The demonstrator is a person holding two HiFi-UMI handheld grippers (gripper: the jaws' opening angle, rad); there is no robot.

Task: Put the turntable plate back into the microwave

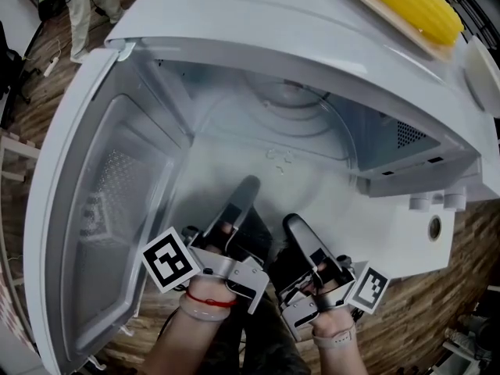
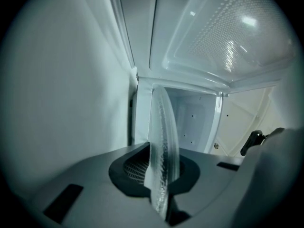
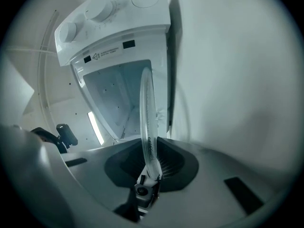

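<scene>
The clear glass turntable plate (image 1: 278,156) hangs level at the mouth of the white microwave (image 1: 234,22), and its far rim reaches into the cavity (image 1: 297,108). My left gripper (image 1: 244,194) is shut on the plate's near rim. My right gripper (image 1: 295,226) is shut on the same rim, a little to the right. In the left gripper view the plate (image 2: 164,137) shows edge-on between the jaws of the left gripper (image 2: 161,177), with the cavity behind it. The right gripper view shows the plate (image 3: 146,108) clamped by the right gripper (image 3: 149,167).
The microwave door (image 1: 101,209) swings wide open to the left. The control panel with its knob (image 1: 433,226) lies at the right. A corn cob (image 1: 410,5) on a wooden board rests on top of the microwave. A person's legs (image 1: 86,6) stand on the wooden floor at the far left.
</scene>
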